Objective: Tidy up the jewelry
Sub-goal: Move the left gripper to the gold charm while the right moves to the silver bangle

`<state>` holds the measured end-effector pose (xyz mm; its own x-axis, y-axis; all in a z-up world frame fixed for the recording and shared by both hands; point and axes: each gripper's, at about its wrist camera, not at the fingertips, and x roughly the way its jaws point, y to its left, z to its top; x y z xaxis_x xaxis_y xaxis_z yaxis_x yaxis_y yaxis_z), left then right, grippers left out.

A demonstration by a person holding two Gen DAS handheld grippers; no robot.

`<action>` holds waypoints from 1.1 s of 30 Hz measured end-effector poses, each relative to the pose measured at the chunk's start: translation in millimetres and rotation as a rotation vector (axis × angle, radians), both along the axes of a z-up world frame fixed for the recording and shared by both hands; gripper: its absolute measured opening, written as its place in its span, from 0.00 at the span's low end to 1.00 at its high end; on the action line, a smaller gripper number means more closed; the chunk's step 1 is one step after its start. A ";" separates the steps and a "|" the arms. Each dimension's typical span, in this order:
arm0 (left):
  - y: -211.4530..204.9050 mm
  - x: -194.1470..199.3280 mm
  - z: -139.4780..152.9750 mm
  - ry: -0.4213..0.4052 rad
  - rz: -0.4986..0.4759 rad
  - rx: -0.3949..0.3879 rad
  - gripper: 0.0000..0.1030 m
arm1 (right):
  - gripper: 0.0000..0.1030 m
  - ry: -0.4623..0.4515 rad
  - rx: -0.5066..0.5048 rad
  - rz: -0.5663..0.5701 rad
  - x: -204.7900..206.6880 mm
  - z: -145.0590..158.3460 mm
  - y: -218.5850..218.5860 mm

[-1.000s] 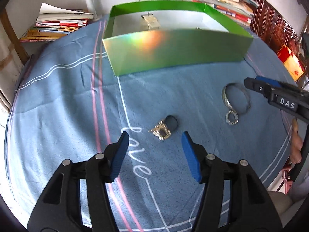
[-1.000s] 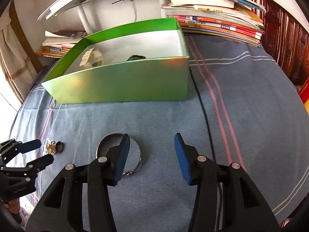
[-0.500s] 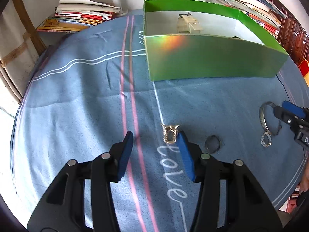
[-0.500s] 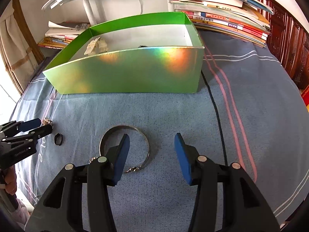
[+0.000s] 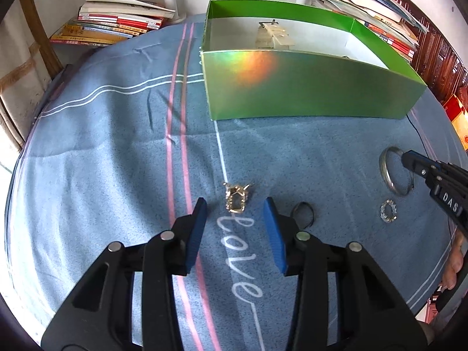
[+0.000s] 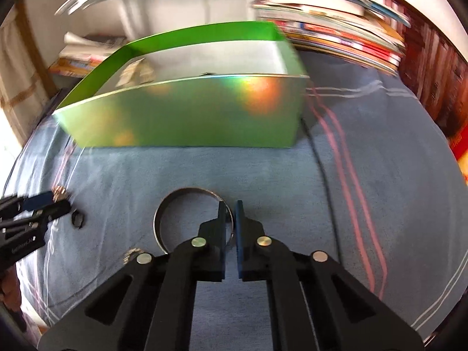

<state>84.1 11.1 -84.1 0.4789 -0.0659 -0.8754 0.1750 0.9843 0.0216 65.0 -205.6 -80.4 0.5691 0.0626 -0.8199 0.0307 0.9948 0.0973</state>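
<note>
Left wrist view: left gripper (image 5: 235, 207) with blue-padded black fingers spread wide, low over the blue cloth-covered table (image 5: 117, 152) with pink and white stripes and white "love" lettering. Small gold-coloured ornate ring with prongs (image 5: 236, 199) lies on the cloth between the two pads, touching neither. Small dark ring (image 5: 304, 216) lies just beside the right pad, partly hidden by it. Further right a small sparkly silver ring (image 5: 388, 211) lies flat, and beyond it a large silver metal bangle (image 5: 389, 174). Right gripper enters from the right edge, its tip over the bangle's band. Shiny green open cardboard box (image 5: 307, 90) with white inside stands further back on the cloth; a pale beige item (image 5: 273, 36) lies inside near the back wall, too unclear to name. Stacks of books (image 5: 111, 25) sit behind the table.

Right wrist view, motion-blurred: right gripper (image 6: 231, 210) nearly pressed together, fingers pinching the right side of the bangle (image 6: 181, 193) rim, one finger inside the hoop and one outside. Bangle appears to rest on the cloth. Left gripper (image 6: 46, 201) shows at the left edge, with the gold ring (image 6: 60, 190) at its tips and the dark ring (image 6: 78, 219) just beside. Green box (image 6: 187, 117) stands behind.
</note>
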 end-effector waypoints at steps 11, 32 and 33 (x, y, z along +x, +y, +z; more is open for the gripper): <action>-3.8 2.0 -0.4 -0.004 -0.005 -0.007 0.40 | 0.30 -0.042 -0.005 -0.065 -5.1 7.9 -17.0; 7.5 3.9 0.1 -0.023 0.039 -0.031 0.14 | 0.11 0.012 -0.034 -0.017 2.4 -1.0 -1.8; 7.0 4.0 0.1 -0.024 0.042 -0.029 0.14 | 0.11 0.020 -0.023 -0.016 0.1 -0.6 -1.4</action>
<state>88.1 18.0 -84.0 0.5026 -0.0700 -0.8617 0.1329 0.9911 -0.0030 65.1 -207.0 -81.0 0.5536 0.0345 -0.8321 0.0481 0.9962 0.0733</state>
